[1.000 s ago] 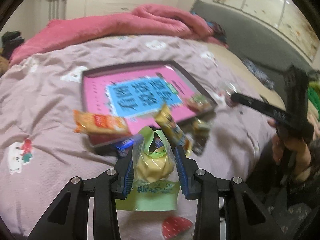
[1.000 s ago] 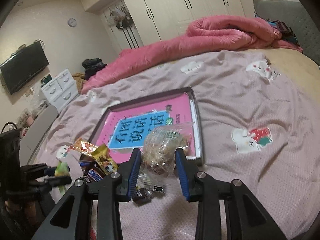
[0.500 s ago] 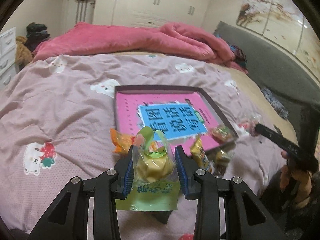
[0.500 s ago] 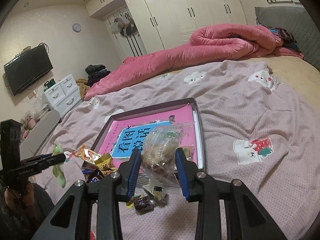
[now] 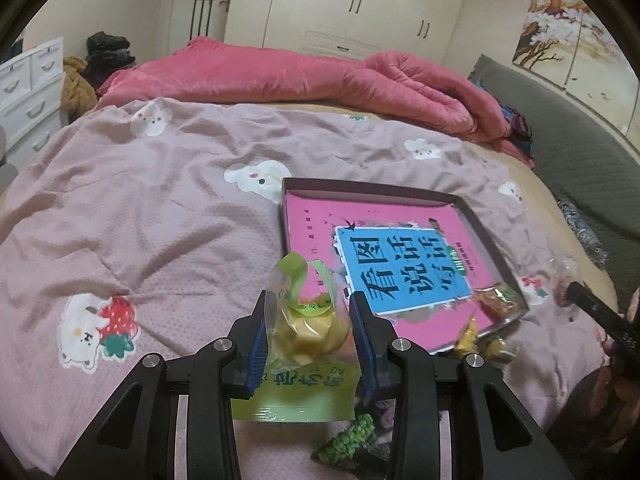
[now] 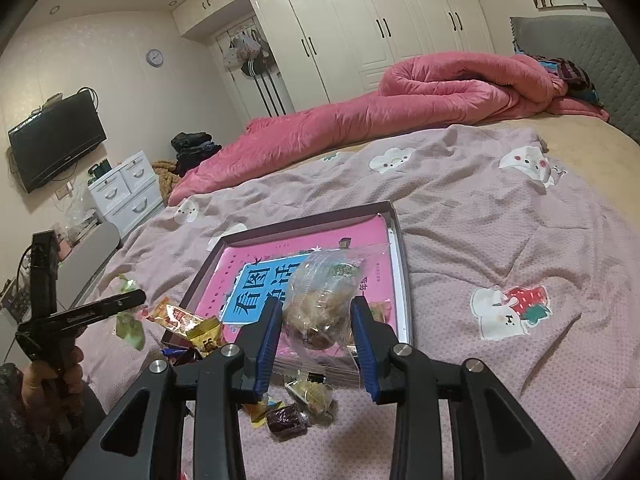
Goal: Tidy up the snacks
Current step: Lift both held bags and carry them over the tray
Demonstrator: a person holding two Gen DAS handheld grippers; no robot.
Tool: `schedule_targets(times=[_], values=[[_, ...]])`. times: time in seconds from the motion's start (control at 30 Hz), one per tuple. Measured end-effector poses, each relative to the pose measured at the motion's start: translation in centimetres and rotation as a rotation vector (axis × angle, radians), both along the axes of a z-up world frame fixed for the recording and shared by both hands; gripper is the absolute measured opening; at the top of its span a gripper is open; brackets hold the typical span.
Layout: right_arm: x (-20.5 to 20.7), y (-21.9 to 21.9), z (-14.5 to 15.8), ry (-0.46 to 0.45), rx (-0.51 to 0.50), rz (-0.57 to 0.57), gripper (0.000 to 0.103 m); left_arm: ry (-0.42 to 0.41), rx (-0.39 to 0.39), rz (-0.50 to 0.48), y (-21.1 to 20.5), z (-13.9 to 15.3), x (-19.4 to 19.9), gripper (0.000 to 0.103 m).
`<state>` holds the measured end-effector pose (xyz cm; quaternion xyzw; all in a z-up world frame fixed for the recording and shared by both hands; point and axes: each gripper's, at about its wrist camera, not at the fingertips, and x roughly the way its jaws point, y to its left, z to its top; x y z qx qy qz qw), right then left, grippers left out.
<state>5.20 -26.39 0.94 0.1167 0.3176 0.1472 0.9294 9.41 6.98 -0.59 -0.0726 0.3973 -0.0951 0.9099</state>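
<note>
My left gripper (image 5: 310,300) is shut on a green snack bag (image 5: 308,328) with yellow pieces inside, held over the pink bedsheet just left of the tray. The tray (image 5: 372,187) is a shallow dark box lined with a pink and blue printed sheet. In the right wrist view my right gripper (image 6: 317,302) is shut on a clear bag of brown pastries (image 6: 320,304), above the tray's near edge (image 6: 404,280). The left gripper (image 6: 84,314) shows there at the far left, the green bag (image 6: 130,326) hanging from it.
Several loose wrapped snacks (image 6: 188,320) lie at the tray's near corner, and more snacks (image 6: 296,408) sit on the sheet below my right gripper. A rolled pink quilt (image 6: 400,108) lies across the far side of the bed. A grey headboard (image 5: 580,148) stands on the right.
My left gripper has carried the green bag leftward, away from the snack pile, so the tray now sits to its right. The right gripper has kept still with its clear bag.
</note>
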Motion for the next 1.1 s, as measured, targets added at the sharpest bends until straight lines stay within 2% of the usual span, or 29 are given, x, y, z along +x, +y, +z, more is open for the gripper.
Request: schedule_targets(times=[0.4,1.1], values=[[1.2,0.3,-0.7,0.018,0.01,0.003,0.036,0.033,0.008,-0.044,-1.6,-2.2,2.4,0.039],[3.4,0.0,-1.6,0.027,0.009,-0.009,0.036,0.029,-0.023,-0.083,-3.5,-3.3,4.6,0.039]])
